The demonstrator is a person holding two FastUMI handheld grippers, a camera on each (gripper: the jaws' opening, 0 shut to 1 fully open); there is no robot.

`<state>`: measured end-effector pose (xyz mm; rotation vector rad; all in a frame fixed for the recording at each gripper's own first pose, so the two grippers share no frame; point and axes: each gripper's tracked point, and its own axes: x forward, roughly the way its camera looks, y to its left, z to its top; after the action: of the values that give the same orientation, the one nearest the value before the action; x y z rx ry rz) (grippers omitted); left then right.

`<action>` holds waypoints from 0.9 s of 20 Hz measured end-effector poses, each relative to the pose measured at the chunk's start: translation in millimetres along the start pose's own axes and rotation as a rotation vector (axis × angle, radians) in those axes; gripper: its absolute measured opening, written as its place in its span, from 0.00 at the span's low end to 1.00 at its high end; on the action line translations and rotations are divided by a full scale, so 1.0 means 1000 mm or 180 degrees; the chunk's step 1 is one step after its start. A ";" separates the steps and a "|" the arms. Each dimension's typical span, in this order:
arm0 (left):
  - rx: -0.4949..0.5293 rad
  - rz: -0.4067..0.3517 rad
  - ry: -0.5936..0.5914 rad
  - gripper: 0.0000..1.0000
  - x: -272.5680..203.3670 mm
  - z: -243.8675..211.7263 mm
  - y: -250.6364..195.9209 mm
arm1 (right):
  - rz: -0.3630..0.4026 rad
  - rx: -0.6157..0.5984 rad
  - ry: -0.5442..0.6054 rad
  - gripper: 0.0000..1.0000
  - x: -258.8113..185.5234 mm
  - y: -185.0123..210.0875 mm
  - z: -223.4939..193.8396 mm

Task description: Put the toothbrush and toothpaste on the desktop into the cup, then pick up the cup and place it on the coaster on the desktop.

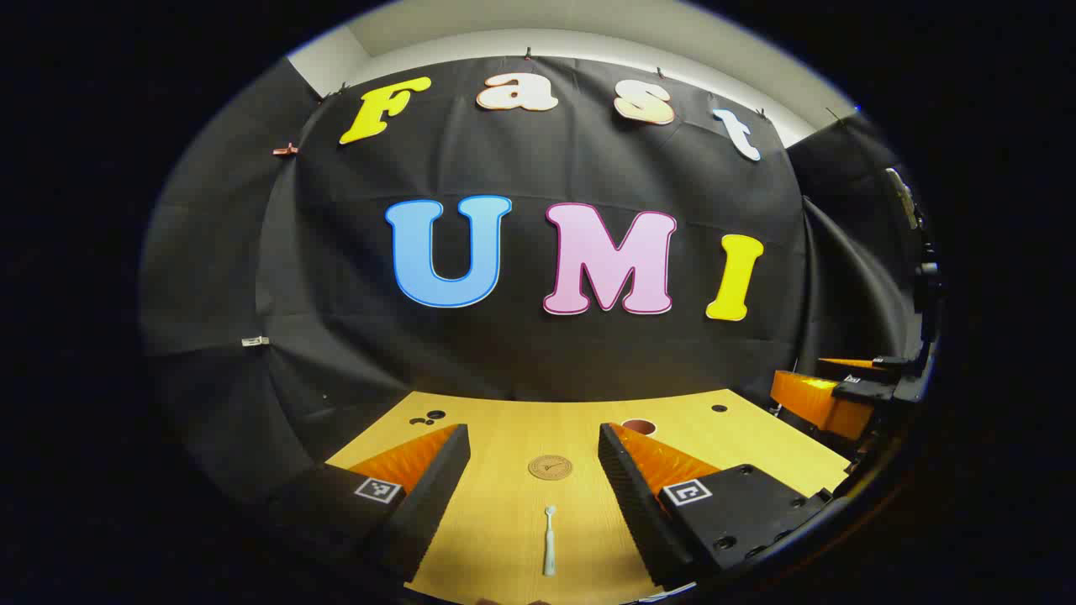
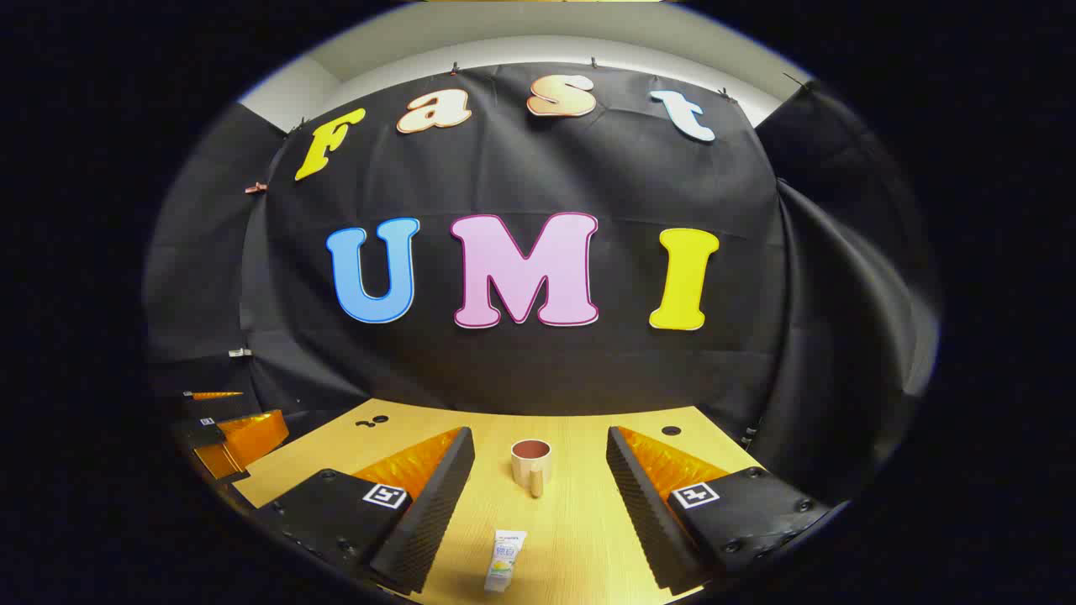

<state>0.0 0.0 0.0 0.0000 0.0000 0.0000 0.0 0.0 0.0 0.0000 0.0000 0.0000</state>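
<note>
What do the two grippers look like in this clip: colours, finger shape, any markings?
The left gripper and right gripper match: two long wedge-shaped fingers with black ribbed inner pads, translucent orange outer sides, and black bodies with screw holes. Each finger base carries a small square black-and-white marker.

a booth draped in creased black cloth, clipped along its top edge beneath a pale wall and ceiling. a light wooden worktop runs up to the cloth, with small dark holes near its far corners. even overhead light leaves the side drapes in shadow.
</note>
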 end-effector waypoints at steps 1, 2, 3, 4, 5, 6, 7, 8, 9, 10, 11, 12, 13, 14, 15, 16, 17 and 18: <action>0.0016 -0.0015 0.0009 0.97 0.002 -0.002 -0.002 | -0.0006 0.0023 0.0019 0.96 0.002 -0.002 -0.002; 0.0039 -0.0020 0.0020 0.97 0.004 -0.002 -0.003 | -0.0015 0.0042 0.0045 0.97 0.004 -0.004 -0.005; 0.0059 -0.0021 0.0028 0.97 0.005 -0.005 -0.004 | -0.0026 0.0043 0.0071 0.97 0.004 -0.006 -0.007; 0.0064 -0.0025 0.0043 0.97 0.005 -0.006 -0.004 | -0.0037 0.0038 0.0091 0.97 0.006 -0.009 -0.010; 0.0057 -0.0031 0.0062 0.97 0.006 -0.009 -0.006 | -0.0045 0.0035 0.0113 0.97 0.006 -0.010 -0.013; 0.0044 -0.0038 0.0082 0.97 0.007 -0.011 -0.006 | -0.0044 0.0041 0.0139 0.96 0.007 -0.012 -0.015; 0.0039 -0.0038 0.0100 0.97 0.007 -0.013 -0.006 | -0.0038 0.0046 0.0160 0.97 0.008 -0.012 -0.017; 0.0040 -0.0033 0.0110 0.97 0.007 -0.014 -0.007 | -0.0033 0.0043 0.0177 0.97 0.009 -0.012 -0.018; 0.0045 -0.0025 0.0115 0.97 0.008 -0.016 -0.007 | -0.0023 0.0036 0.0192 0.97 0.009 -0.012 -0.020; 0.0047 -0.0024 0.0117 0.97 0.009 -0.016 -0.007 | -0.0008 0.0028 0.0203 0.97 0.009 -0.011 -0.021; 0.0052 -0.0019 0.0119 0.97 0.009 -0.018 -0.006 | 0.0009 0.0020 0.0218 0.97 0.009 -0.010 -0.022; 0.0062 -0.0015 0.0122 0.97 0.009 -0.017 -0.006 | 0.0027 0.0014 0.0236 0.97 0.010 -0.008 -0.024; 0.0074 -0.0022 0.0122 0.97 0.010 -0.019 -0.006 | 0.0040 0.0009 0.0250 0.97 0.011 -0.008 -0.025; 0.0090 -0.0030 0.0121 0.97 0.010 -0.019 -0.008 | 0.0049 0.0006 0.0253 0.97 0.012 -0.007 -0.025; 0.0106 -0.0031 0.0125 0.97 0.011 -0.021 -0.007 | 0.0054 0.0005 0.0258 0.97 0.014 -0.007 -0.026; 0.0112 -0.0035 0.0132 0.97 0.012 -0.021 -0.008 | 0.0063 0.0010 0.0261 0.97 0.014 -0.006 -0.026; 0.0109 -0.0043 0.0141 0.97 0.012 -0.022 -0.008 | 0.0068 0.0014 0.0269 0.97 0.016 -0.005 -0.027; 0.0105 -0.0046 0.0145 0.97 0.013 -0.023 -0.008 | 0.0072 0.0016 0.0278 0.97 0.016 -0.005 -0.029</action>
<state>13.4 -8.3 -22.6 0.0330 0.0455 -0.0144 16.2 -4.6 -28.8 0.0049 0.0875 0.0227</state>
